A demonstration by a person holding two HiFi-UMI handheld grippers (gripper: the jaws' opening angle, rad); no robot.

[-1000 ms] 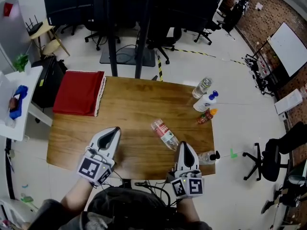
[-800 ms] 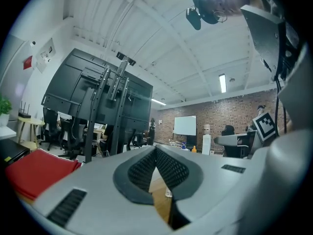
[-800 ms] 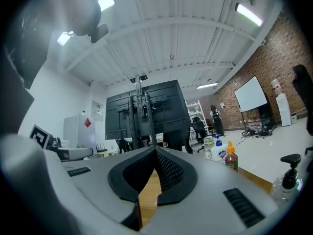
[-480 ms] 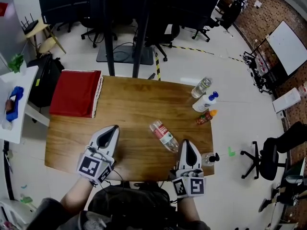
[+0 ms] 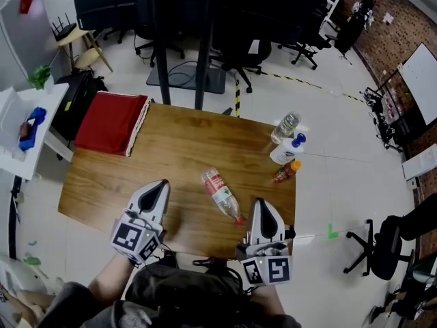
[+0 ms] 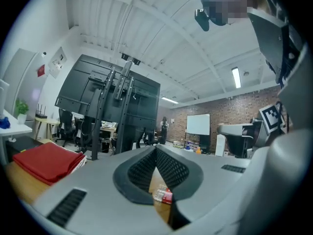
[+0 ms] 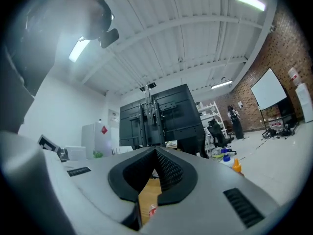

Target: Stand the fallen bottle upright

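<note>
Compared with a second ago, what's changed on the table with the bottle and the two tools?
The right tool has edged forward beside the capped end of the bottle; the camera shifted too. Nothing was gripped or released. The bottle still lies on its side on the table, and the left tool stays shut and empty, like the right.

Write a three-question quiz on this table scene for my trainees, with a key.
1. True or false: the bottle lies on its side on the table.
2. What lies at the table's far left corner? A. red cloth B. book C. cup
3. Does the left gripper or right gripper hold the bottle?
Key: 1 true; 2 A; 3 no, both are shut and empty.
</note>
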